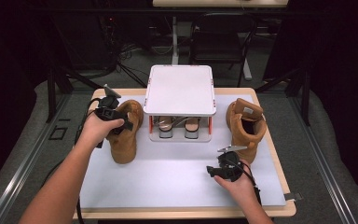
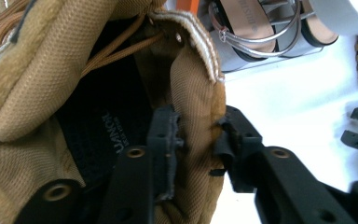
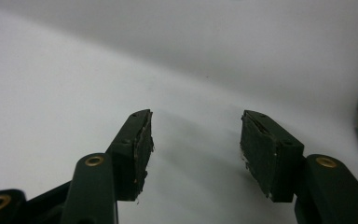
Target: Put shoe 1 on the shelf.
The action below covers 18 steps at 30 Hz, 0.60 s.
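The left gripper (image 2: 198,140) is clamped on the collar of the left boot (image 1: 123,133). The right gripper (image 3: 196,144) hovers spread wide over the table (image 1: 168,182)

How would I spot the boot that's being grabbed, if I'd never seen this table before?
Start at the white two-level rack standing at the middle back of the table; a tan boot stands on either side of it. The grabbed boot is the one on the left, and unlike the right boot, its collar is pinched between the jaws of the left hand-held gripper.
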{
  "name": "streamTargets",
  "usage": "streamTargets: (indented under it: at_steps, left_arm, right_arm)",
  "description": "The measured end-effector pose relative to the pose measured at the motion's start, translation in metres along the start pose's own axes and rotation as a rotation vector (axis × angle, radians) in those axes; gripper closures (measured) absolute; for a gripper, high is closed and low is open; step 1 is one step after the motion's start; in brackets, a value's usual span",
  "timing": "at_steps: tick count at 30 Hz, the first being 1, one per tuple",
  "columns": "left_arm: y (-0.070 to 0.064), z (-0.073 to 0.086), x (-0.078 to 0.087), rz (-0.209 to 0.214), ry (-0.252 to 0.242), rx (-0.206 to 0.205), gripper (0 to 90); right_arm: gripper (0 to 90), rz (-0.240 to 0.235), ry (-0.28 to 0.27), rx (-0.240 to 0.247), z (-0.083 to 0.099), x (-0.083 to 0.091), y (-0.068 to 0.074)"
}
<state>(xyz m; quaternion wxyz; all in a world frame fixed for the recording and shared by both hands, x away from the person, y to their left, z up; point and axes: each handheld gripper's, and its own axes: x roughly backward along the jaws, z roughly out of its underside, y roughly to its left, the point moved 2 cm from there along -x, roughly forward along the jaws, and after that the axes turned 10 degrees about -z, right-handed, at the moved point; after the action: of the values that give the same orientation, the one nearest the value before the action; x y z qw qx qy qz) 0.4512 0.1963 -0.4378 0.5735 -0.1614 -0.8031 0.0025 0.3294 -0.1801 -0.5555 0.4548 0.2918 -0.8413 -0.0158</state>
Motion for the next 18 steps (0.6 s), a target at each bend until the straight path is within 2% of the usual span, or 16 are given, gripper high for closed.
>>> streamTargets:
  at_steps: [3, 9, 12, 17, 18]
  left_arm:
    - [0.002, 0.001, 0.004, 0.016, 0.0, -0.002, 59.1]
    - [0.005, 0.005, 0.013, 0.002, -0.004, -0.009, 56.5]
    - [0.005, 0.006, 0.015, -0.001, -0.004, -0.021, 56.2]
    - [0.004, 0.006, 0.015, -0.005, 0.006, -0.032, 55.6]
    - [0.004, 0.006, 0.014, -0.008, 0.006, -0.032, 55.6]
  right_arm:
    - [44.8, -0.011, 0.028, 0.012, -0.004, 0.001, 0.001]
    - [45.2, 0.008, 0.104, 0.042, -0.015, 0.012, 0.003]
    - [46.2, 0.0, 0.148, 0.02, -0.028, 0.024, 0.001]
    - [48.2, -0.016, 0.173, -0.042, -0.049, 0.038, -0.002]
    - [48.4, -0.013, 0.19, -0.042, -0.053, 0.041, -0.003]
